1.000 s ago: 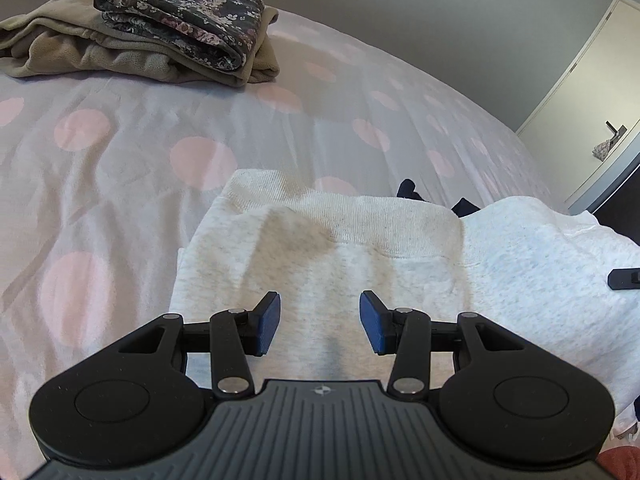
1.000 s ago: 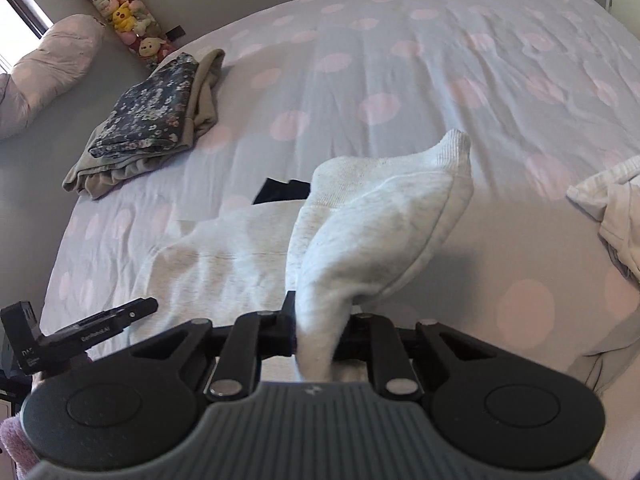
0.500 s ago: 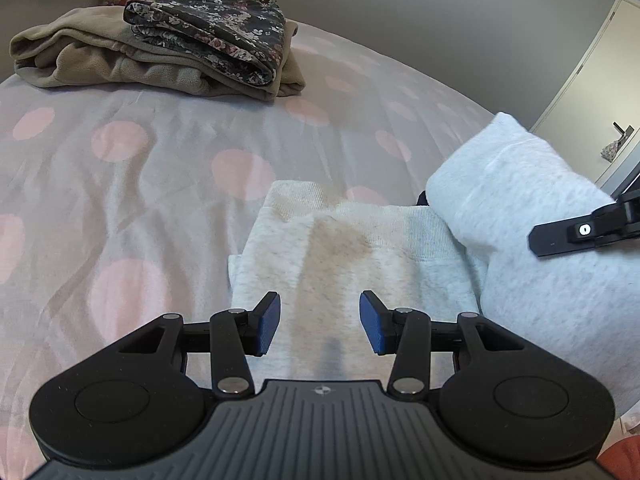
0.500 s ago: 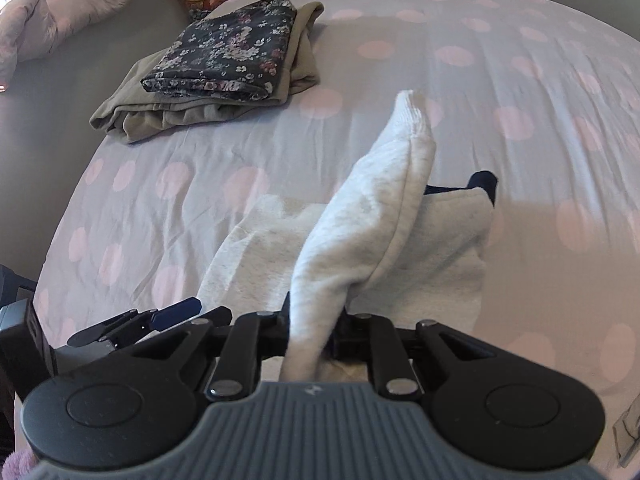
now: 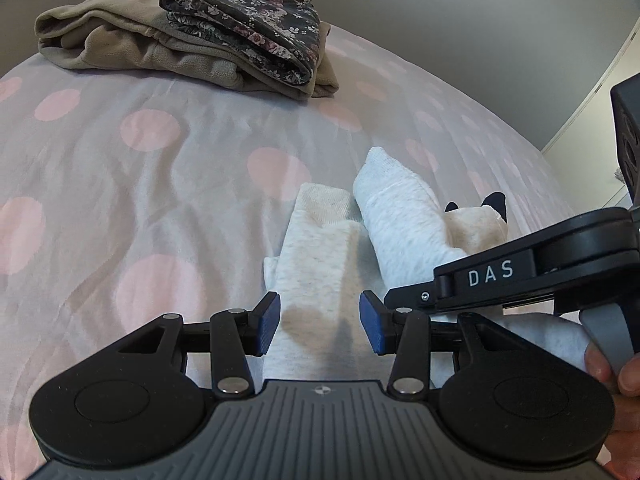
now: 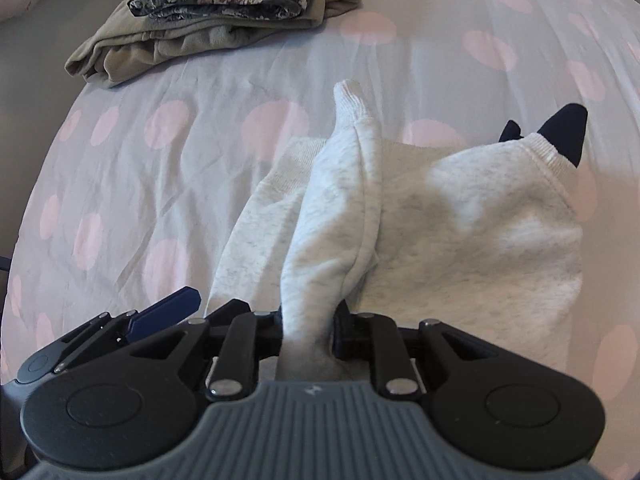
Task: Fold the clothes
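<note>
Since a second ago the right gripper [image 6: 307, 326] has swung across and down, carrying the sleeve [image 6: 340, 200] of the light grey sweatshirt [image 6: 480, 232] over the garment's body; the sleeve, which then stood up well clear of the cloth, now droops forward with its ribbed cuff [image 6: 350, 98] ahead of the fingers. Its jaws have just been opening a little, and the sleeve is between them; the cloth looks pinched at the pads, though the fold hides the contact itself, so how firm the grip is I cannot say for sure. The left gripper [image 5: 319, 323] has drifted slightly sideways and hovers with its blue pads [image 5: 267, 322] apart, nothing between them, over the sweatshirt's other sleeve [image 5: 316, 256], which lies flat and runs straight ahead of it.

In the left wrist view the right gripper's side arm marked "DAS" [image 5: 520, 272] crosses just to the right of the left fingers, with the person's fingers [image 5: 616, 372] at the frame's right edge. A dark navy garment [image 6: 566, 132] peeks from under the sweatshirt's collar, ahead and to the right of the right gripper. Far ahead and to the left of both grippers sits a folded stack: a dark floral piece [image 5: 244, 24] on top of a beige one [image 5: 120, 40], on the grey bedspread with pink dots [image 5: 120, 168].
</note>
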Tool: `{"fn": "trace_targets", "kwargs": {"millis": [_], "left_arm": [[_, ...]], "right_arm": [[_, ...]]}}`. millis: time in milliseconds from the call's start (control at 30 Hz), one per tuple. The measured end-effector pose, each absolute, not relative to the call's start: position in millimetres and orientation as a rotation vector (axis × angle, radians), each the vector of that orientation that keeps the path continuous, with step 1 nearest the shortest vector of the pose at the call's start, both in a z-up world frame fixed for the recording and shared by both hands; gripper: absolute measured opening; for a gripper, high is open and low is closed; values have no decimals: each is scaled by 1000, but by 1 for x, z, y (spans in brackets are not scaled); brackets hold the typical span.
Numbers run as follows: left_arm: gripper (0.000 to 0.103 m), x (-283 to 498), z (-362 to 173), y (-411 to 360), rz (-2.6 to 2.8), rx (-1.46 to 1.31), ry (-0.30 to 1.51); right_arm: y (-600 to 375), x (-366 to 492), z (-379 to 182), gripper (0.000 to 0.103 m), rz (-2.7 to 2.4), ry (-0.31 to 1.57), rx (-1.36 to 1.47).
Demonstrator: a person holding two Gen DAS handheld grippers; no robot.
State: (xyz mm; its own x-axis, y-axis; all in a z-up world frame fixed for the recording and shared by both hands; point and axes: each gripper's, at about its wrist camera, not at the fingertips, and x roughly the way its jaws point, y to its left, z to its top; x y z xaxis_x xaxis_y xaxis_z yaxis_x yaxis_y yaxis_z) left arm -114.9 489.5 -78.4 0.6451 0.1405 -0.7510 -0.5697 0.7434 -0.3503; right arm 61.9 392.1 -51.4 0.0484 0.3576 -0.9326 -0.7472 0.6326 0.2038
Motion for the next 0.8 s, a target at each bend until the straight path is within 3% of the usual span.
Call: {"fn": "trace_targets", "kwargs": {"millis": [100, 367, 567, 800], "left_arm": [[41, -117, -78, 491, 437, -617, 768], [42, -126, -66, 491, 457, -620, 732], [42, -134, -58, 493, 481, -625, 703], [42, -140, -46, 488, 449, -629, 648]], "right_arm": [[396, 57, -41, 34, 898, 1235, -398], [384, 48, 14, 39, 1025, 1174, -322], [362, 36, 43, 39, 1074, 1085, -358], [296, 18, 17, 35, 1063, 1048, -403]]}}
